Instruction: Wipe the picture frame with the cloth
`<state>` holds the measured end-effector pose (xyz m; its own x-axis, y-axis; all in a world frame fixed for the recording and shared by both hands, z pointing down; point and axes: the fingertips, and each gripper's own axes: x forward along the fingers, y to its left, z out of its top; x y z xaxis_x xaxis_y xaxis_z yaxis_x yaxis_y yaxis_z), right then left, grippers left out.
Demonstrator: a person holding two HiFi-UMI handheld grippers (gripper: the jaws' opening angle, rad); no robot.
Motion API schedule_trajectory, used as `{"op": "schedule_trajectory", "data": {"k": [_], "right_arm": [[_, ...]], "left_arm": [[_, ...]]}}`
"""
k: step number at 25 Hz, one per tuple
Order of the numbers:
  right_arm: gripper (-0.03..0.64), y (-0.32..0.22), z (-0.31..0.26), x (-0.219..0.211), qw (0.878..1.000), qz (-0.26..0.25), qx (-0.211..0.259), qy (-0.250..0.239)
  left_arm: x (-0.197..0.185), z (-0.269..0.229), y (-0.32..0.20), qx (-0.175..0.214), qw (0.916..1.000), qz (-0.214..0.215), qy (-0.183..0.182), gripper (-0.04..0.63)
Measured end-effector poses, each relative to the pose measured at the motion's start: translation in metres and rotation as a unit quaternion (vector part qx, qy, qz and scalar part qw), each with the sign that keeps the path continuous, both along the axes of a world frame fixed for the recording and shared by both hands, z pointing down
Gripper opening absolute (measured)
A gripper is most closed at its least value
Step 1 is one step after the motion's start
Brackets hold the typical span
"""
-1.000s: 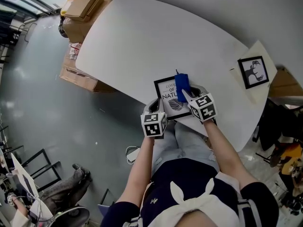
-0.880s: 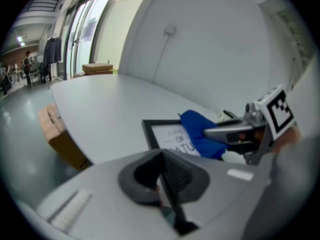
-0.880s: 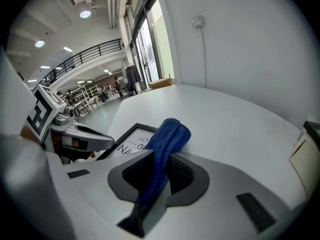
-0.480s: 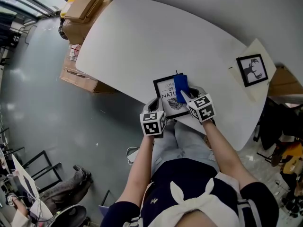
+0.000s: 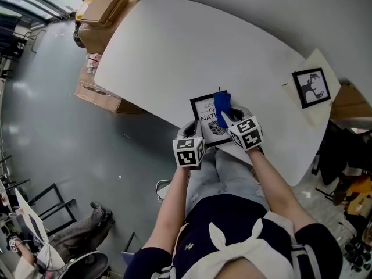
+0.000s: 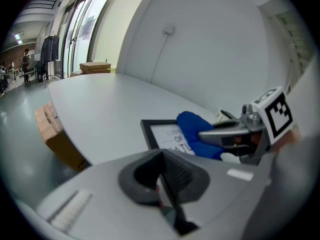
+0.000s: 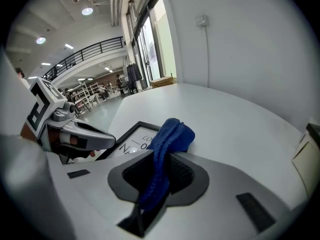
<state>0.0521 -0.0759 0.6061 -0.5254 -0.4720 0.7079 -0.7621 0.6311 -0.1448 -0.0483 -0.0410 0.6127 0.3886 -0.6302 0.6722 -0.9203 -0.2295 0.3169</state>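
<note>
Blue cloth point(image 7: 169, 134), 1, clamped in right gripper point(image 7: 159, 174) over picture frame point(image 5: 204, 121); left gripper point(image 6: 163, 168) closed, empty. Risk: unheld frame slides.

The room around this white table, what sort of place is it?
Probably an industrial hall or lab workspace: bare grey concrete floor, stacked brown cardboard boxes beside the white table, and a black-railed mezzanine balcony.
</note>
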Motion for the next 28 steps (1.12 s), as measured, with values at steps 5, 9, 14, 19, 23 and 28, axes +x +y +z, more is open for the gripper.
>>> {"op": "schedule_trajectory", "data": {"k": [5,9,14,19,23,28], "right_arm": [[0.061,-0.001,0.001,-0.006,1.000,-0.006,-0.003,0.000],[0.061,-0.002,0.002,-0.011,1.000,-0.011,-0.005,0.001],[0.061,-0.003,0.002,-0.020,1.000,-0.023,-0.003,0.006],[0.061,-0.004,0.001,-0.029,0.999,-0.034,-0.005,0.008],[0.061,-0.003,0.002,-0.038,0.999,-0.049,-0.004,0.013],[0.061,-0.002,0.002,-0.047,0.998,-0.061,-0.008,0.012]], "left_arm": [[0.000,0.000,0.000,0.001,1.0000,0.003,0.003,0.003],[0.000,0.000,0.000,0.000,1.0000,0.006,0.006,0.003],[0.001,0.000,0.000,-0.001,0.9999,0.012,0.009,0.004],[0.002,-0.001,0.000,-0.001,0.9998,0.015,0.013,0.005],[0.002,0.000,-0.001,-0.002,0.9997,0.015,0.017,0.004],[0.002,0.000,0.000,-0.007,0.9996,0.018,0.021,0.004]]}}
